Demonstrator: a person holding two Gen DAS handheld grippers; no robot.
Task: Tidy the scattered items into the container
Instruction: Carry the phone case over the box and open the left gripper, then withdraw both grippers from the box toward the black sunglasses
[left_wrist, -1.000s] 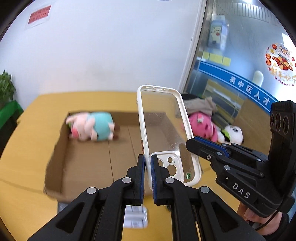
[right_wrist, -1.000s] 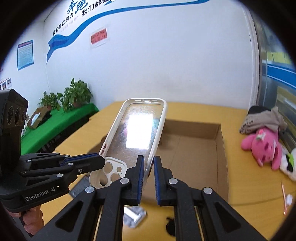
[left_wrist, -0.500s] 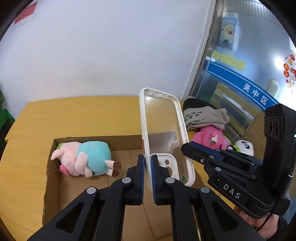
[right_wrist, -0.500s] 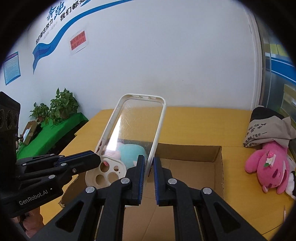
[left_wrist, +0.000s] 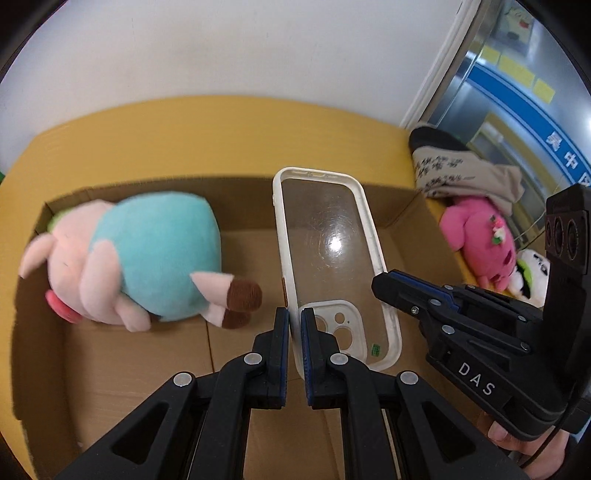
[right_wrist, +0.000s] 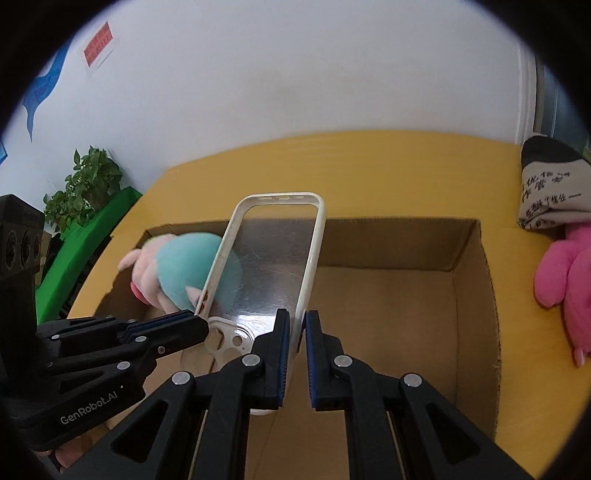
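A clear phone case (left_wrist: 328, 258) with a white rim stands upright over the open cardboard box (left_wrist: 240, 206). My left gripper (left_wrist: 294, 321) is shut on its left edge near the camera cut-out. My right gripper (right_wrist: 299, 325) is shut on the opposite edge of the phone case (right_wrist: 273, 258). In the left wrist view the right gripper (left_wrist: 384, 286) comes in from the right. In the right wrist view the left gripper (right_wrist: 199, 325) comes in from the left. A pig plush (left_wrist: 159, 251) in a teal shirt lies in the box's far left corner.
Right of the box (right_wrist: 388, 240), on the yellow table (left_wrist: 221, 136), lie a pink plush (left_wrist: 476, 236), a panda plush (left_wrist: 532, 273) and a folded printed cloth (left_wrist: 461, 170). A potted plant (right_wrist: 88, 184) on a green surface stands off the table's left.
Both grippers have carried the phone case forward and down, from in front of the box to above its floor. The pig plush and box walls now look much nearer.
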